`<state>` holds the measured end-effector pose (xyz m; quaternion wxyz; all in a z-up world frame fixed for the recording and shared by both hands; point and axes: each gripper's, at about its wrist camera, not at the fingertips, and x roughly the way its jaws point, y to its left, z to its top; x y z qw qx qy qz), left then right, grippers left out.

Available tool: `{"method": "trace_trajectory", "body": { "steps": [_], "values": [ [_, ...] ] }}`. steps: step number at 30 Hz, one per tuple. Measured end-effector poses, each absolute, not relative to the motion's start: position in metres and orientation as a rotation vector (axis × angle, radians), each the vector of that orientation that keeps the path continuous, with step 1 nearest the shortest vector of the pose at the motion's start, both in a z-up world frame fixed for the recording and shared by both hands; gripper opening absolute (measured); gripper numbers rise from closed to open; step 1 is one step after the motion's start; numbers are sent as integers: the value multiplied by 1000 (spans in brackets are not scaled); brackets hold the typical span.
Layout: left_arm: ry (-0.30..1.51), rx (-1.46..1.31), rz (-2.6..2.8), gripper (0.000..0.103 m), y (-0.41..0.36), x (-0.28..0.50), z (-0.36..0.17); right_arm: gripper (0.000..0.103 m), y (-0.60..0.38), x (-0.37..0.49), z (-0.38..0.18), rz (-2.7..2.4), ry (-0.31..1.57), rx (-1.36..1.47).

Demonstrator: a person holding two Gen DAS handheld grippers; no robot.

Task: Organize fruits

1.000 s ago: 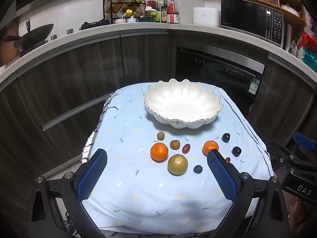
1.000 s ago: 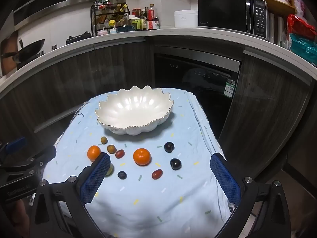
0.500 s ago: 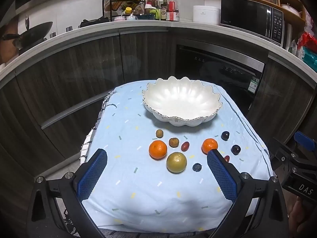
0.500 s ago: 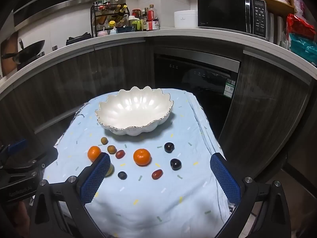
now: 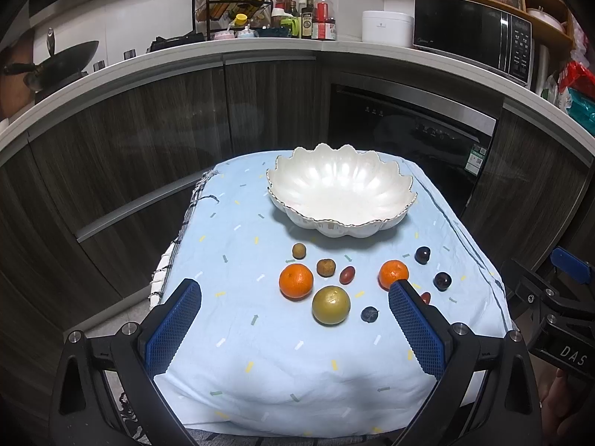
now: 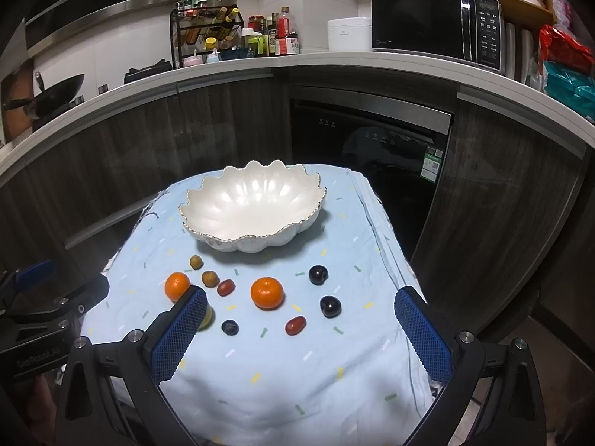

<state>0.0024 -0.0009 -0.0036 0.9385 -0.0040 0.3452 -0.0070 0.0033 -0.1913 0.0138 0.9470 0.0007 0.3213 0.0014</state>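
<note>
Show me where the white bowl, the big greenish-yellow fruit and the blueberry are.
white bowl [image 5: 403, 211]: left wrist view, on its right rim.
greenish-yellow fruit [image 5: 331, 305]: left wrist view, middle of its top.
blueberry [image 6: 230, 327]: right wrist view, its centre.

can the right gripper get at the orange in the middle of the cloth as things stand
Probably yes. The right gripper is open and empty, the orange sits ahead between its fingers, and only a small red fruit lies nearer, off to one side.

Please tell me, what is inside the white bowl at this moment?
Nothing shows inside the white bowl: its visible inner surface is bare in both views. The near rim hides a strip of the inside closest to the cameras. All the fruits lie outside, on the blue cloth.
</note>
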Motion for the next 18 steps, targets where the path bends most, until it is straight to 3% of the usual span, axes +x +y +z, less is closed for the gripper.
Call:
{"method": "trace_trajectory", "body": {
  "steps": [18],
  "values": [
    [697, -4, -13, 103, -1, 1, -2, 103, -195, 4, 12, -2, 652, 12]
  ]
}}
